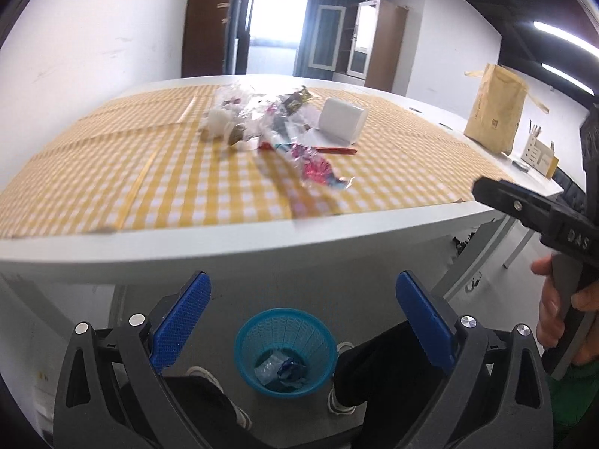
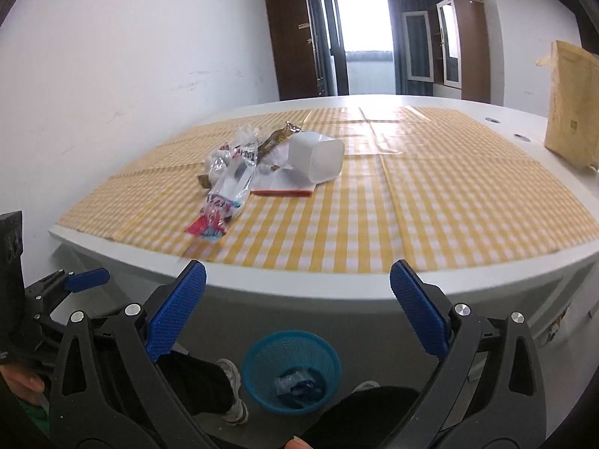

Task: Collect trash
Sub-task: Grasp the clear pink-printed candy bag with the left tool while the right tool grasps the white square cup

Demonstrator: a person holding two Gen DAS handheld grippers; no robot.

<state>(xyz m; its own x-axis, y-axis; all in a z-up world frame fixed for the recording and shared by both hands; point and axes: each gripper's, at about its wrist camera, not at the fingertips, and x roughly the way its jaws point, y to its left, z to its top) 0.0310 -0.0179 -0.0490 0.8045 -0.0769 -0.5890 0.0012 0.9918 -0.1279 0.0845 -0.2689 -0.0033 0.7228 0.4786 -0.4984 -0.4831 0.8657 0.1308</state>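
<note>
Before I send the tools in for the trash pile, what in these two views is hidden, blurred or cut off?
- Trash pile, left wrist view: motion blur; single wrappers run together.
- White container, right wrist view: whatever lies behind it is hidden.
- Blue basket, right wrist view: the person's leg cuts off its lower rim.
- Paper bag, right wrist view: cut by the frame edge.
- Basket contents: crumpled, unidentifiable.

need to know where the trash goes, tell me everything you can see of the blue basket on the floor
The small round blue plastic mesh basket stands upright on the grey floor, below the near edge of the white table, between the person's two shoes. Its latticed wall tapers down to a narrower base, and the top is open. Inside lies crumpled clear and blue plastic wrapping. Neither claw touches it.
</note>
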